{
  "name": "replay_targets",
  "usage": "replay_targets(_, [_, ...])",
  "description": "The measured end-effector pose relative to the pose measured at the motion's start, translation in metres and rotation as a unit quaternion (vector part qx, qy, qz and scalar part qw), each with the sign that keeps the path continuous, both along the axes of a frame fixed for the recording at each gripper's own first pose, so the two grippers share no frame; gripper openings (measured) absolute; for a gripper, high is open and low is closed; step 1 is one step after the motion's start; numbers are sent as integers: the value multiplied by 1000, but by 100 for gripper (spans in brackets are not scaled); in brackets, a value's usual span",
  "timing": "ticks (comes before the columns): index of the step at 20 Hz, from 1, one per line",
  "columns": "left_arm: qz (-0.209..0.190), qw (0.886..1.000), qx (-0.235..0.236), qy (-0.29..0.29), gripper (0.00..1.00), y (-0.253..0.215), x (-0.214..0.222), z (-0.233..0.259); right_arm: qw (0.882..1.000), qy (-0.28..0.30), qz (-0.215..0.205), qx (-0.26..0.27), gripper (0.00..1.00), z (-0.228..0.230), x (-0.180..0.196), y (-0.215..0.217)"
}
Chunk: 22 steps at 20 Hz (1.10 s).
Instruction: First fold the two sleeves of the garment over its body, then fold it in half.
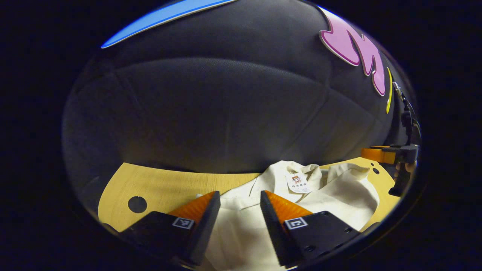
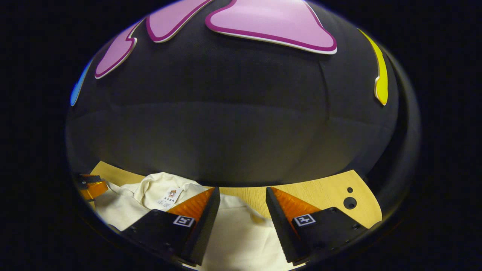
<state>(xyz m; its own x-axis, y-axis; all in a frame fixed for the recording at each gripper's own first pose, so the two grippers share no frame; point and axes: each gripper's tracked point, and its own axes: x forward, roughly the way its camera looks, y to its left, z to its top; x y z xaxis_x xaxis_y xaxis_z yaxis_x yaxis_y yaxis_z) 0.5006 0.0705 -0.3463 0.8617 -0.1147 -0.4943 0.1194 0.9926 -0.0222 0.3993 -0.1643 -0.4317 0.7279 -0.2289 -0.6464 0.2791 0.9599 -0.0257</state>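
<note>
A cream collared garment (image 1: 331, 195) lies on the wooden table (image 1: 169, 186), a paper tag (image 1: 298, 183) at its neck. In the left gripper view my left gripper (image 1: 240, 199) is open above the garment's left shoulder area, cloth showing between its fingers. The right gripper (image 1: 376, 154) appears at the far right edge there, held by a hand. In the right gripper view the garment (image 2: 124, 207) spreads to the lower left with its tag (image 2: 170, 198). My right gripper (image 2: 243, 195) is open over the garment's right shoulder edge. The left gripper's fingers (image 2: 90, 188) show at the far left.
The black cloth wall (image 1: 226, 113) rises right behind the table's far edge. Round holes (image 1: 137, 204) mark the tabletop, with others (image 2: 350, 202) near its right corner. Bare wood lies left of the garment in the left gripper view and right of it in the right gripper view.
</note>
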Motion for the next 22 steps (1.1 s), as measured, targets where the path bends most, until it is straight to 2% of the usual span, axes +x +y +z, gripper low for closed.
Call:
replay_targets(1, [8, 1000, -2, -15, 80, 1, -4, 8, 1000, -5, 10, -6, 83, 4, -2, 6])
replay_targets(2, [11, 999, -6, -33, 96, -1, -10, 19, 1000, -13, 17, -21, 87, 13, -7, 9])
replay_targets(3, [14, 999, -3, -48, 96, -2, -17, 30, 999, -25, 25, -35, 97, 22, -13, 16])
replay_targets(4, [17, 998, 2, -62, 96, -2, -25, 42, 998, -37, 28, -49, 100, 36, -20, 22])
replay_targets(8, [16, 992, 1, -123, 96, -14, -62, 104, 993, -99, 30, -57, 98, 93, -43, 48])
replay_targets(9, [27, 991, -3, -132, 96, -13, -75, 119, 991, -113, 31, -57, 98, 110, -51, 56])
replay_targets(11, [49, 986, -24, -158, 96, -9, -99, 154, 986, -151, 28, -61, 98, 150, -66, 67])
replay_targets(14, [54, 978, -51, -193, 96, -6, -143, 202, 976, -208, 19, -60, 97, 214, -95, 80])
replay_targets(17, [73, 966, -3, -247, 96, 16, -193, 247, 963, -262, 14, -66, 97, 279, -130, 91])
replay_targets(19, [73, 964, 10, -255, 96, 14, -230, 263, 952, -297, 14, -77, 97, 319, -163, 99])
replay_targets(22, [79, 961, 19, -265, 96, 14, -293, 287, 944, -316, 10, -90, 96, 356, -208, 108])
